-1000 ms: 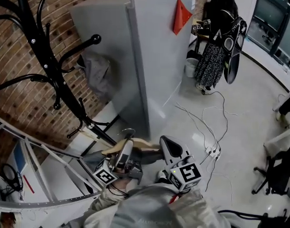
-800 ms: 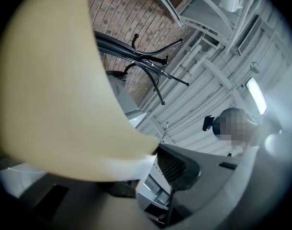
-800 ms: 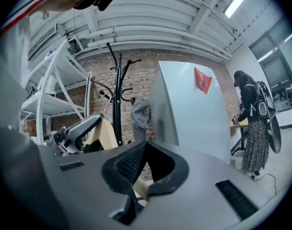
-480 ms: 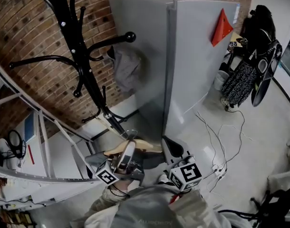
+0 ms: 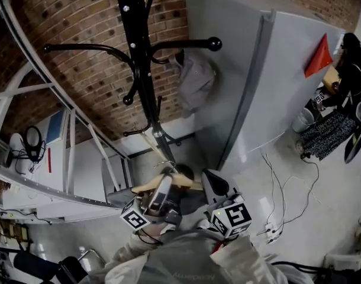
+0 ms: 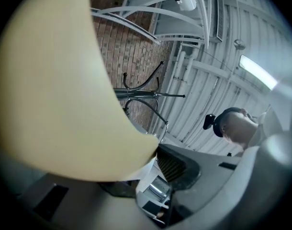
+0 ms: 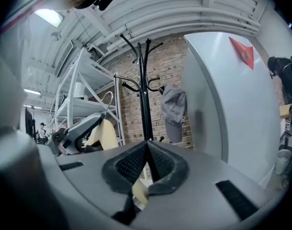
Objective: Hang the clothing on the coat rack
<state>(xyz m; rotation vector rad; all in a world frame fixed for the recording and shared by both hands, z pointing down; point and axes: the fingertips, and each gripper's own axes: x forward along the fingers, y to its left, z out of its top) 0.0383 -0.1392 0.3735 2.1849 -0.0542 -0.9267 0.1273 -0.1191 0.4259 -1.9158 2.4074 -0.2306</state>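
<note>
Head view: from the person's head, steeply down on the coat rack (image 5: pixel 142 81), which rises at upper centre | Left claw (image 5: pixel 167 182) view: along its jaws, tilted upward, rack farther off | Right claw (image 7: pixel 147 150) view: level, rack straight ahead, brick wall (image 7: pixel 129 107) behind it | Shared: all three catch the rack

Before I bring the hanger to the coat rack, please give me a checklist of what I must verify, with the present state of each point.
1. Left gripper shut on the wooden hanger: ok.
2. Right gripper shut on the same hanger: ok.
3. Coat rack stands ahead of both grippers: ok.
4. A free hook exists: ok; this left arm is bare, and the grey cap hangs on the right side.
5. Clothing sits properly on the hanger: cannot tell; the grippers hide it.
</note>
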